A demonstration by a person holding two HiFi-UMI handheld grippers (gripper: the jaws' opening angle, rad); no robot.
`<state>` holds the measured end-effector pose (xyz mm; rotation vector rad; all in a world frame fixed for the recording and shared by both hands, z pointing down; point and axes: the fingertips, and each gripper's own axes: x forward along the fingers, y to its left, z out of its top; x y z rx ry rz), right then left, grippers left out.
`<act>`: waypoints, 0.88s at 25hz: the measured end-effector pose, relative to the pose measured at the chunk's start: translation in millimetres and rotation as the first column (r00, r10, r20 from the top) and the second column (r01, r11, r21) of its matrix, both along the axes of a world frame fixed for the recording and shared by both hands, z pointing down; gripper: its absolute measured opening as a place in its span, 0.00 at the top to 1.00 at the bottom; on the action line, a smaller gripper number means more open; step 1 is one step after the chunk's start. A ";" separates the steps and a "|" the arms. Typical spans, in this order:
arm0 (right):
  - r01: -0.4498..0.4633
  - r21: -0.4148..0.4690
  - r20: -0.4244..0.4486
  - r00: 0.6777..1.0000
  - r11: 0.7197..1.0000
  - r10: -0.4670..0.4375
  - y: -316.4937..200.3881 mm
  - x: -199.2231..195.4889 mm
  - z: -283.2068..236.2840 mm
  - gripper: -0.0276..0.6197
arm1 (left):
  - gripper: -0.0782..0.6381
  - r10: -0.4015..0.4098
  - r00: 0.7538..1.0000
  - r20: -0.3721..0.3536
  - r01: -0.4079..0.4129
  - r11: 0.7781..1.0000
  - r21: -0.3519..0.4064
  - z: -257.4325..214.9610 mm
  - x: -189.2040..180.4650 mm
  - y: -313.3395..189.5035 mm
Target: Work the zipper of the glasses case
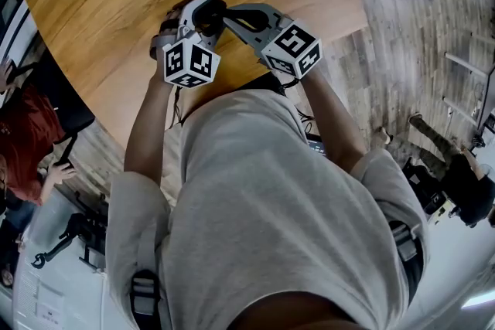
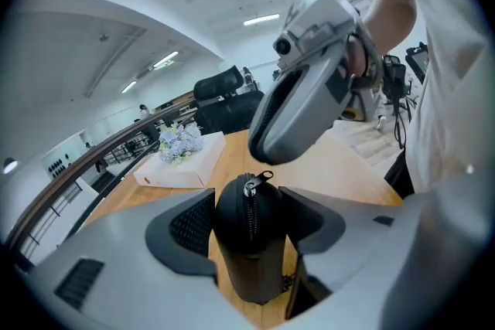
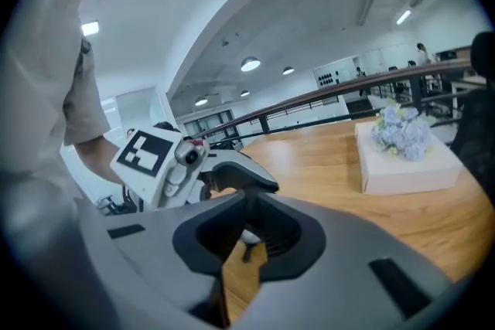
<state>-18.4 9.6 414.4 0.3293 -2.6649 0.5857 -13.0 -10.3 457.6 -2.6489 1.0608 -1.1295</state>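
The black glasses case [image 2: 247,236] stands on end between the pads of my left gripper [image 2: 249,222], which is shut on its sides. Its zipper runs down the face towards me, with the zipper pull [image 2: 259,179] sticking up at the top. My right gripper [image 2: 261,159] hangs shut just above that pull, which shows free under its tips. In the right gripper view the shut right gripper [image 3: 247,219] hides the case, and only the small silver pull [image 3: 249,237] shows below the pads. From the head view both grippers meet over the case [image 1: 210,10].
The round wooden table [image 1: 100,4] has its near edge right by my body. A white box with pale flowers [image 2: 182,161] lies further along the table. Black office chairs [image 2: 224,98] stand behind it. A person in red [image 1: 23,137] sits to the left.
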 end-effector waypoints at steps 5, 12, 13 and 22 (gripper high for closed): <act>0.199 0.100 -0.088 0.978 0.975 -0.190 3.9 17.4 22.3 0.60 | 0.52 0.022 0.951 -0.307 -0.028 0.999 -0.015 -44.3 -15.0 12.8; 0.467 0.189 -0.119 0.884 0.864 -0.452 26.8 -32.5 25.9 0.54 | 0.52 0.040 0.871 -0.490 -0.062 0.998 -0.028 -81.4 -18.6 26.7; 0.485 0.196 -0.125 0.875 0.852 -0.469 28.7 -35.0 26.1 0.59 | 0.51 0.030 0.873 -0.486 -0.050 0.998 -0.028 -79.9 -21.2 26.3; 0.611 0.437 -0.588 0.749 0.660 -0.304 0.3 -16.0 49.6 0.64 | 0.51 -0.102 0.921 -0.377 0.081 0.994 -0.071 -31.1 -33.9 21.1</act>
